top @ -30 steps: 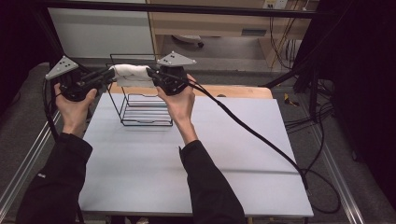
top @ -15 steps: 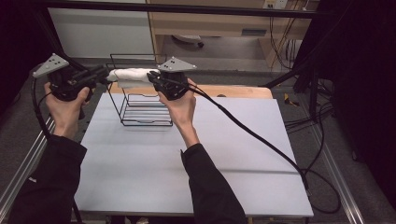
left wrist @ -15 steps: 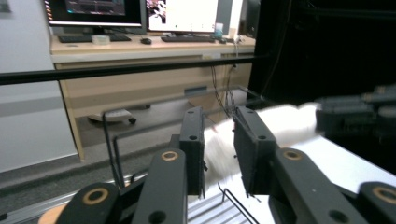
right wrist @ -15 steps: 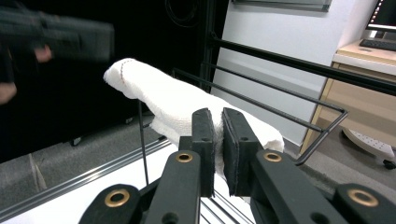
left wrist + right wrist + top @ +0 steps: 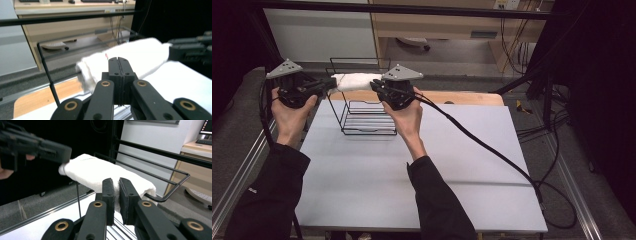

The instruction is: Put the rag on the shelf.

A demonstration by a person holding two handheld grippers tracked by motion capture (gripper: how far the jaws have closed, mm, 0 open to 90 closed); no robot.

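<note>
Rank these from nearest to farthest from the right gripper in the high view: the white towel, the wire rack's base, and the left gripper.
1. White towel: pinched by the right gripper at its near end, atop the rack.
2. Wire rack's base: just below and left of that gripper, on the table.
3. Left gripper: at the towel's far end, farther left.

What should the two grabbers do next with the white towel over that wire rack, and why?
Probably lower the white towel onto the top bar of the wire rack. The left gripper and right gripper pinch its two ends, it hangs stretched between them level with the rack's top, and the left jaws have just closed on their end.
</note>
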